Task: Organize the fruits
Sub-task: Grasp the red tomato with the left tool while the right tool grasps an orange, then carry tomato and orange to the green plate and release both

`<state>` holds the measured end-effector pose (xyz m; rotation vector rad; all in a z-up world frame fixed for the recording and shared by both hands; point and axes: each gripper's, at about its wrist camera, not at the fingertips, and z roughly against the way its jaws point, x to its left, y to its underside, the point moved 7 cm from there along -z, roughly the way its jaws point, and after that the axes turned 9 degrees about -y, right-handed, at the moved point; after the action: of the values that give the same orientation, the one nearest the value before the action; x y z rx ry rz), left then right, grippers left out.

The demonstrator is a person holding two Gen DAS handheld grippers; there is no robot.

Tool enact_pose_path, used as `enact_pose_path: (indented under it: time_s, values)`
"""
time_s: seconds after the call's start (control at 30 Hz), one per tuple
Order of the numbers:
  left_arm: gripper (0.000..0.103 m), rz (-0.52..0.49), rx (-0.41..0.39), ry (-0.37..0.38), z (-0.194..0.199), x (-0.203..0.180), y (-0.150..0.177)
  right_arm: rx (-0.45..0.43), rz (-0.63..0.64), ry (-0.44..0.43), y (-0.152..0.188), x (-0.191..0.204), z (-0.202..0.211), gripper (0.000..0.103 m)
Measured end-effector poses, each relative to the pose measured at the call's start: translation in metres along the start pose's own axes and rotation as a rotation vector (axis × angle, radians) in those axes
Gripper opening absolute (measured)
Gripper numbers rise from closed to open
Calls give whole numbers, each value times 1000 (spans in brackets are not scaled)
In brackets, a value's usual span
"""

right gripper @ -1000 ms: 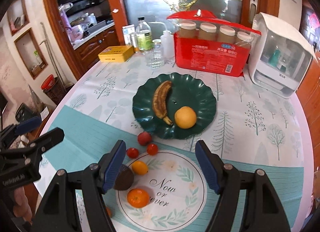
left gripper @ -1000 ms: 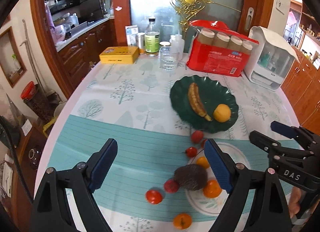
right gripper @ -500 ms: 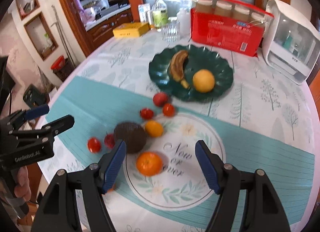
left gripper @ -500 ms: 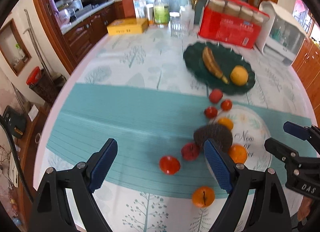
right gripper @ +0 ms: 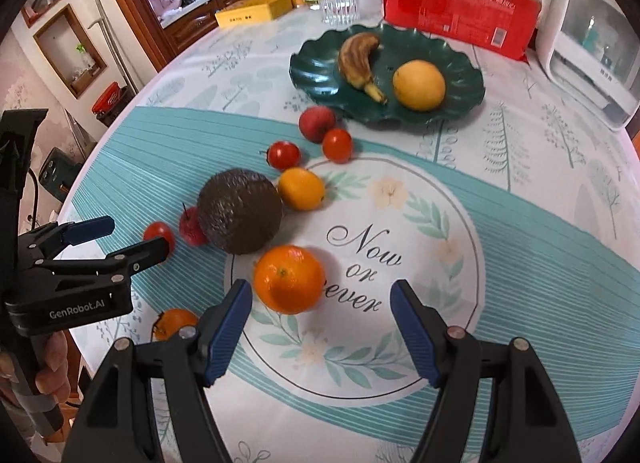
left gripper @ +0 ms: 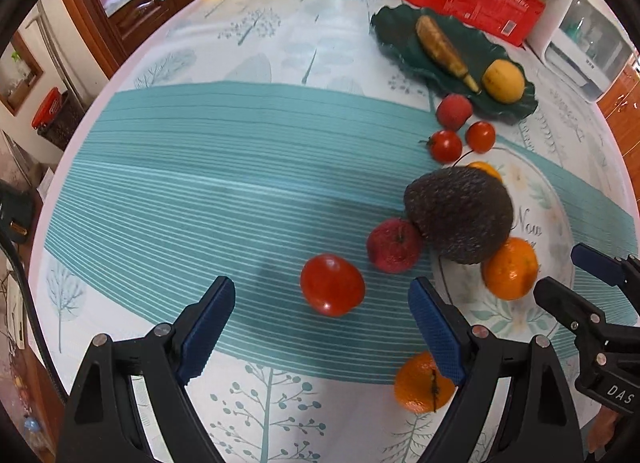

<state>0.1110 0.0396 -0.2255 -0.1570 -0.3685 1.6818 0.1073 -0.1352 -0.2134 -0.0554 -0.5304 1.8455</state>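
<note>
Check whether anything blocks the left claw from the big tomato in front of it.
Nothing visible does: the left claw is open, with the tomato on bare tablecloth just ahead. The small apple sits beyond it.

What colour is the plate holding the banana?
Dark green, with a scalloped rim; clearest in the right wrist view.

You get bright daylight from twelve o'clock, soft shadows, heavy fisheye bending and dark corners.
</note>
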Motion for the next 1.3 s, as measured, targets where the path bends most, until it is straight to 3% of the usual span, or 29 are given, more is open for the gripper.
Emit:
enact_pose_path:
  time_s: [0.13,0.3,0.53,0.63,0.7,1.1,1.3]
  values:
    - [85,4,18,2,-10,0,2,23,1,-5,3,1,-11,72]
    - [74,9,37,13,-21,1,0,32,19,-7,2,7,-21,70]
    - [58,6,43,26,-30,3,-2,52,36,-13,0,14,-35,54]
    - [48,-2,34,27,-29,2,-2,56,41,-22,-1,16,-39,48]
    - [35,-7,32,40,-29,0,-4,48,47,-17,-2,17,-40,48]
    - [33,-9,66,63,-24,-8,-2,48,34,-34,3,14,-36,47]
    - [33,-20,36,77,7,-8,-10,35,11,-51,6,10,-15,47]
